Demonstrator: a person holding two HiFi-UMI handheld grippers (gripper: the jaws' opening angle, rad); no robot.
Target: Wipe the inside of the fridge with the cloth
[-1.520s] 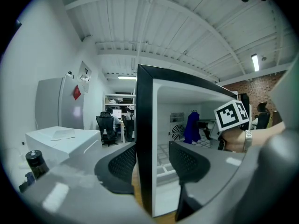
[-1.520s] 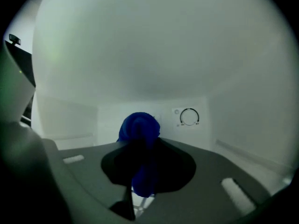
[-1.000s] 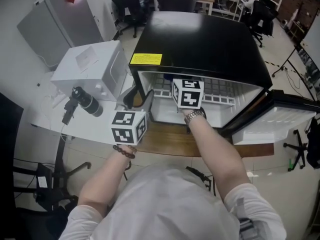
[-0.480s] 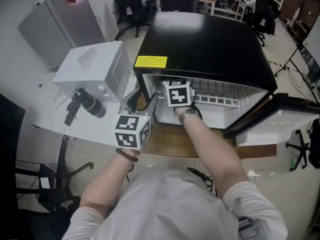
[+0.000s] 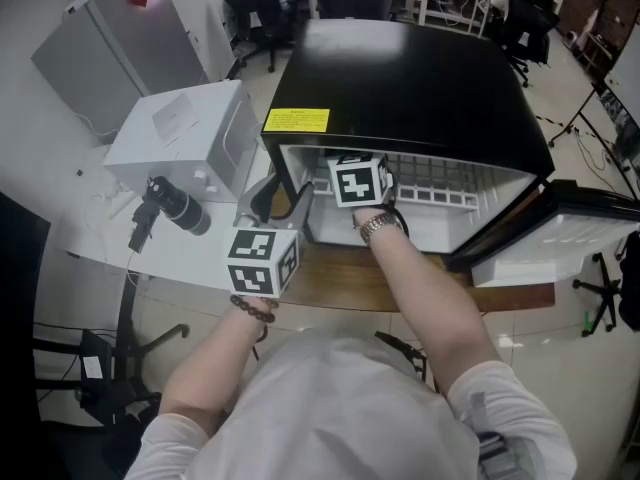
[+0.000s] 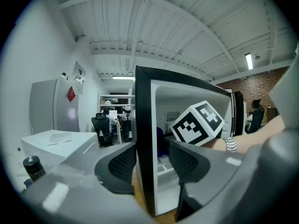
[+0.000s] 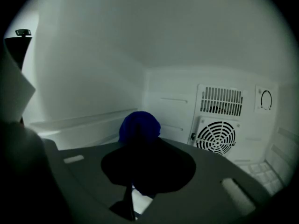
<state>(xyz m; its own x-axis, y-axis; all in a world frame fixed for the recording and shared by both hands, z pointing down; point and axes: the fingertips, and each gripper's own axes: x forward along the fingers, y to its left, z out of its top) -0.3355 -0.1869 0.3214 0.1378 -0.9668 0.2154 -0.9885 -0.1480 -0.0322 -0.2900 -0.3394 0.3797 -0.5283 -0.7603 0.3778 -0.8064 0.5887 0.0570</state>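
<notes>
The black mini fridge [image 5: 420,78] stands open on a wooden table, its door [image 5: 560,238] swung out to the right. My right gripper [image 7: 140,141] reaches inside the white compartment; only its marker cube [image 5: 358,181] shows from the head view. It is shut on a bunched blue cloth [image 7: 138,124], held near the fridge's left inner wall [image 7: 84,87], with the back fan grille [image 7: 216,141] beyond. My left gripper [image 5: 285,190] stands open, its jaws either side of the fridge's left front edge [image 6: 144,143], with a gap on the inner side.
A white box-like appliance [image 5: 185,138] and a black camera lens [image 5: 172,206] sit on the white table to the left. A wire shelf [image 5: 440,183] spans the fridge's inside. Office chairs [image 5: 255,8] and a grey cabinet [image 5: 110,38] stand behind.
My right gripper has shifted left and lower inside the fridge, turning as it went. The left gripper has stayed at the fridge's left edge.
</notes>
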